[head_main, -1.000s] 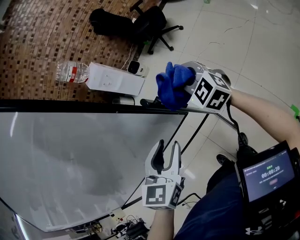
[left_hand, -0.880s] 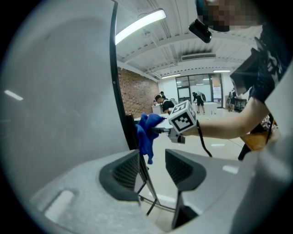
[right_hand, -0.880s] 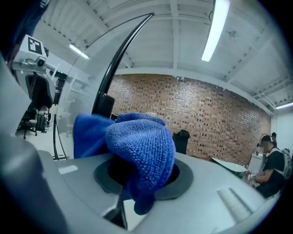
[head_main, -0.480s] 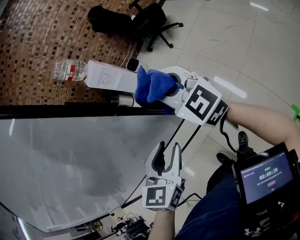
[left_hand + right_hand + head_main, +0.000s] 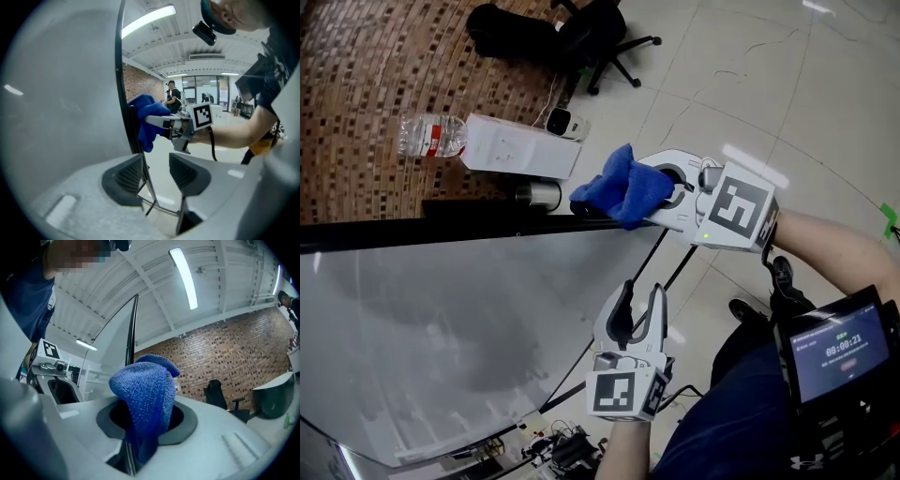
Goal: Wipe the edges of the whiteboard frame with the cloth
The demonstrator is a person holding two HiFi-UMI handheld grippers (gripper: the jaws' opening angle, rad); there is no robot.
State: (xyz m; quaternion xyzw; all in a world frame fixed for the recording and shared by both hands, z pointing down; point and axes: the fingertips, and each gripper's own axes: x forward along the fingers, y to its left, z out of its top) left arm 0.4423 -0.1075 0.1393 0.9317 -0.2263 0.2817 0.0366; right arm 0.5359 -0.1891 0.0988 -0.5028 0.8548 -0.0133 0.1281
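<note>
Standing beside the board, I see the right gripper (image 5: 614,202) clamped on a bunched blue microfibre cloth (image 5: 619,180). The cloth rests against the top edge of the thin black frame (image 5: 441,228) of the whiteboard, near its corner. The left gripper (image 5: 636,302) has its jaws partly apart, straddling the frame's side edge without visibly pinching it. My worry is that the cloth looks held by a single fold, so dragging it round the corner could snag it free. Being unclamped, the board might also swing away.
</note>
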